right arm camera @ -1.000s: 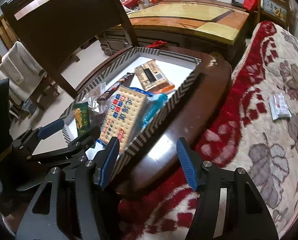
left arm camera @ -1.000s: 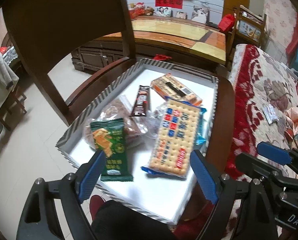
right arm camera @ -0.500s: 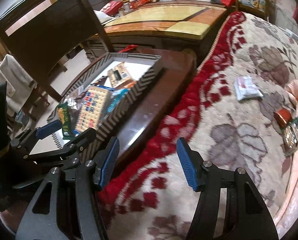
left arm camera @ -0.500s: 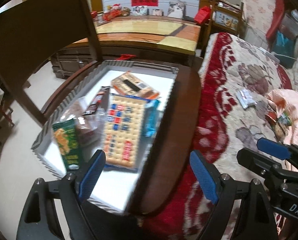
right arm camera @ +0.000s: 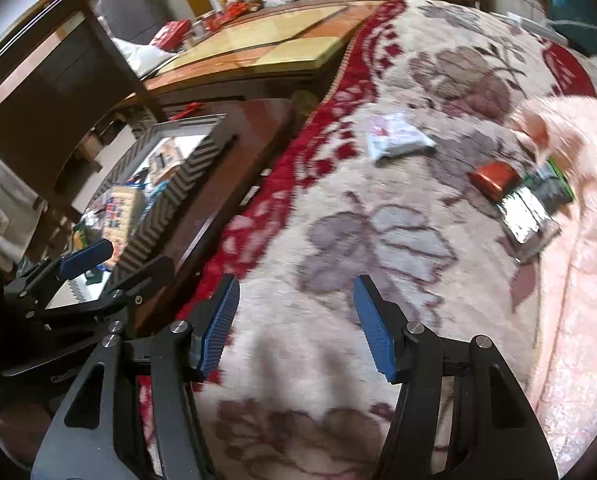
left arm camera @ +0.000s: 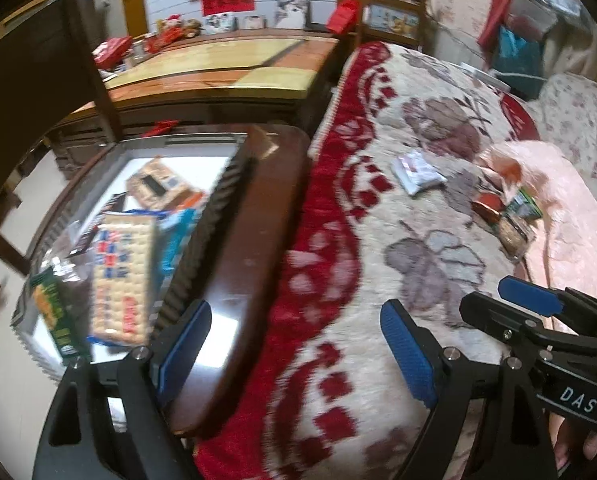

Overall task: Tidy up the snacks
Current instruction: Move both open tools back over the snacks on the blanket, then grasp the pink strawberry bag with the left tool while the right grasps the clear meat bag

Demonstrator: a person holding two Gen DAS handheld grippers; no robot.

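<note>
A striped-rim tray (left arm camera: pixel 214 216) (right arm camera: pixel 170 196) on a dark wooden stool holds a big cracker pack (left arm camera: pixel 120 276) (right arm camera: pixel 118 212), a green snack bag (left arm camera: pixel 54 316) and a tan box (left arm camera: pixel 158 184). On the floral blanket lie a white packet (left arm camera: pixel 416 170) (right arm camera: pixel 396 140), a red-brown packet (right arm camera: pixel 494 178) (left arm camera: pixel 488 204) and a silver-green pack (right arm camera: pixel 534 208) (left arm camera: pixel 516 220). My left gripper (left arm camera: pixel 296 348) is open over the stool's edge and the blanket. My right gripper (right arm camera: pixel 296 320) is open above the blanket, nothing between its pads.
A dark wooden stool (left arm camera: pixel 250 248) carries the tray, beside the red-bordered blanket (left arm camera: pixel 338 208). A pink quilt (right arm camera: pixel 578 280) lies at the right. A chair back (right arm camera: pixel 58 68) and a long wooden table (left arm camera: pixel 226 68) stand behind.
Both grippers have swung right, from over the tray to over the blanket. The loose packets on the blanket have come into view. Neither jaw opening has changed.
</note>
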